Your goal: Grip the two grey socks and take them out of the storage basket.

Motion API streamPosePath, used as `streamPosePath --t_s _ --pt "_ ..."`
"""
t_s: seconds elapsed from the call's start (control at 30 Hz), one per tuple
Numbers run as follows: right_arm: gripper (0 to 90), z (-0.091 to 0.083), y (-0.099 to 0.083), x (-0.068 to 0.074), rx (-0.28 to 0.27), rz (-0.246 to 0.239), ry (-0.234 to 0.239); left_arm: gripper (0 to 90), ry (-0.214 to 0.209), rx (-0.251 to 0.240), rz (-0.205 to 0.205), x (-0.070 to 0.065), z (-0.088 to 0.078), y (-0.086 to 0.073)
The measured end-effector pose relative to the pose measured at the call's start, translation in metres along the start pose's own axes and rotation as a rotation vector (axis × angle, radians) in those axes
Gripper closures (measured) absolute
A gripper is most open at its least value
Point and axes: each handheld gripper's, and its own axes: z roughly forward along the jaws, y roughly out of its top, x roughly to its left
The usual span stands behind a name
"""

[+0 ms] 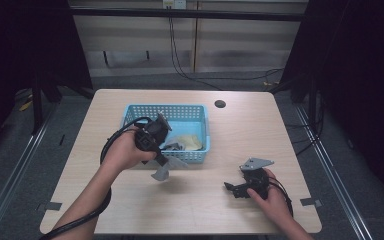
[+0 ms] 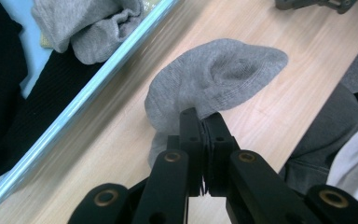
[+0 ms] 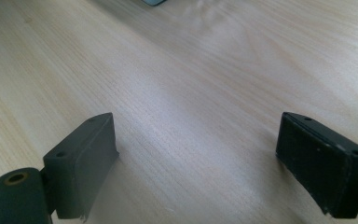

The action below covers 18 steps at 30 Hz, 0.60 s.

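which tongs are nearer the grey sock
Left. The left tongs are shut on the grey sock just in front of the basket; the right tongs rest open on the table, well off to its right.

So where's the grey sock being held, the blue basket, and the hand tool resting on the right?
grey sock [image 2: 214, 79]: left gripper view, on its rounded middle.
blue basket [image 1: 165, 110]: high view, on its far wall.
right gripper [image 1: 231, 188]: high view, between the tips of its open fingers.

High view overlooks the table; tool views hug its wood.
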Motion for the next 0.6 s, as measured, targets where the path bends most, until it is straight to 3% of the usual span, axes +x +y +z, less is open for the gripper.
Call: streamPosePath --t_s 0.37,0.6 --pt "11.5 0.000 0.000 0.000 0.001 -0.002 0.000 87.6 -0.004 -0.001 -0.015 0.003 0.025 -0.007" --pt "11.5 0.000 0.000 0.000 0.001 -0.003 0.000 86.4 0.007 0.004 0.001 0.003 0.039 -0.009"
